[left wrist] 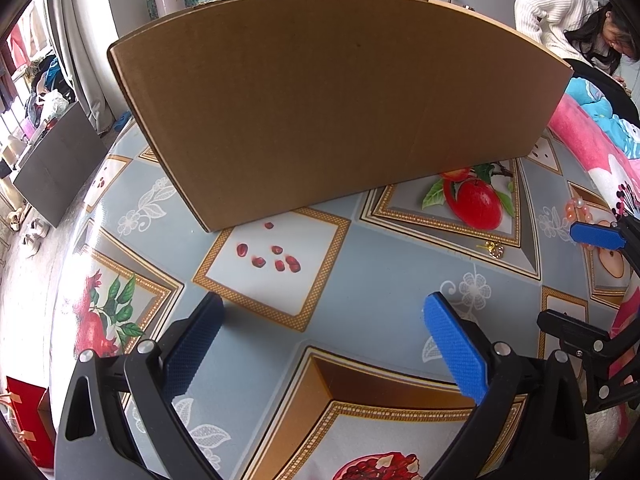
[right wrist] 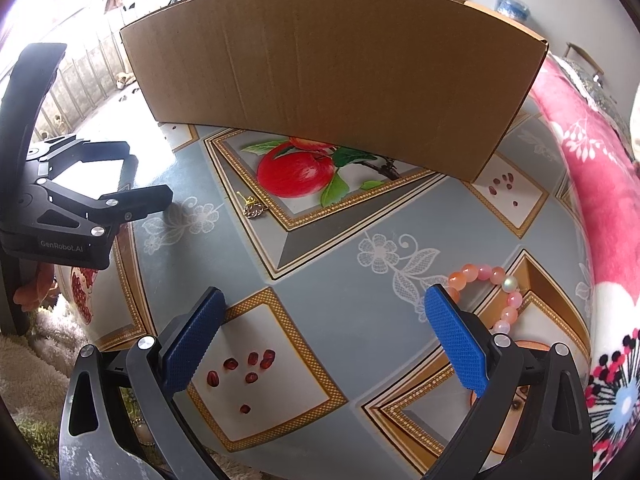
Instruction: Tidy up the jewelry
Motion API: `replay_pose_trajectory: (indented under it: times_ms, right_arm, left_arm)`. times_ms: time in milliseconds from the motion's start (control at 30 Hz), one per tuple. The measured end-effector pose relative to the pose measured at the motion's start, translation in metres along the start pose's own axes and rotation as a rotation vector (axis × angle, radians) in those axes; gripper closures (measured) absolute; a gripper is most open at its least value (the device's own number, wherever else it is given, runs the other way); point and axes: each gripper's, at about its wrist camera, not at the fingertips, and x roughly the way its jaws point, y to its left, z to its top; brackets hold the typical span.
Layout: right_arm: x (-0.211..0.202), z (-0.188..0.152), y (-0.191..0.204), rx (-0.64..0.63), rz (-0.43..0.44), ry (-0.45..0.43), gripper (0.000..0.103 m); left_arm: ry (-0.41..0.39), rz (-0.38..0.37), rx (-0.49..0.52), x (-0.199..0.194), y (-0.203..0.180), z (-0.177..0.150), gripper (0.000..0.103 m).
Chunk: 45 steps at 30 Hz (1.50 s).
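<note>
Left hand-held gripper (left wrist: pixel 324 312) spread wide, cardboard box (left wrist: pixel 320 100) edge ahead, bead bracelet (right wrist: pixel 496 292) near tablecloth edge

Matt brown corrugated cardboard box (right wrist: pixel 332 76); glossy printed vinyl cover on the desk (right wrist: pixel 332 248); smooth glassy pink-and-orange bead bracelet (right wrist: pixel 492 280); shiny small gold metal earring (right wrist: pixel 253 209); textured blue rubbery pads (right wrist: pixel 456 340); fluffy pink blanket (right wrist: pixel 592 184)

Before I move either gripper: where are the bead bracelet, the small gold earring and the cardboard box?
bead bracelet (right wrist: pixel 505 280): right wrist view, on a bead at the loop's top.
gold earring (right wrist: pixel 254 210): right wrist view, on its round lower part.
cardboard box (left wrist: pixel 320 100): left wrist view, middle of its near wall.
</note>
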Motion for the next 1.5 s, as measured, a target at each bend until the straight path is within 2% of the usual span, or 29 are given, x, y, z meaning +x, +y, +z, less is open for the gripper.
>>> replay_pose_trajectory:
  times_ms: [300,500,700,867,1000,1133,1233,1300,1367,1433,1500]
  right_arm:
    - [-0.006,0.001,-0.001,0.028,-0.019,0.019,0.008]
    - [-0.036,-0.006,-0.002,0.038,-0.048,-0.079,0.008]
    - [-0.068,-0.026,-0.038,0.203,-0.063,-0.143,0.008]
    - [-0.071,-0.028,-0.069,0.310,-0.071,-0.150,0.010]
    - [-0.072,-0.022,-0.074,0.321,-0.057,-0.171,0.018]
    - [-0.063,-0.009,-0.071,0.302,0.000,-0.183,0.026]
    - [-0.048,-0.004,-0.066,0.282,0.004,-0.141,0.036]
    - [-0.038,-0.005,-0.064,0.290,0.010,-0.103,0.049]
    - [-0.028,-0.006,-0.067,0.310,0.021,-0.063,0.052]
    - [-0.028,-0.008,-0.066,0.314,0.011,-0.069,0.055]
    - [-0.028,-0.008,-0.065,0.307,-0.005,-0.064,0.062]
  left_arm:
    - [-0.011,0.003,-0.001,-0.001,-0.001,-0.002,0.004]
    - [-0.008,0.002,0.001,-0.001,0.000,-0.001,0.004]
    - [-0.012,0.002,0.002,0.000,0.000,0.000,0.004]
    - [-0.017,0.000,0.006,0.000,0.000,0.000,0.004]
    - [-0.019,-0.001,0.006,0.001,0.000,0.001,0.004]
    - [-0.025,-0.003,0.009,0.000,0.000,0.000,0.004]
    - [-0.028,-0.003,0.009,0.000,0.000,0.000,0.004]
    - [-0.032,-0.004,0.010,0.000,0.000,0.000,0.004]
    - [-0.037,-0.004,0.009,-0.001,0.000,-0.002,0.004]
    - [-0.041,-0.004,0.008,-0.001,0.000,-0.002,0.004]
    - [-0.040,-0.005,0.008,-0.001,0.000,-0.004,0.004]
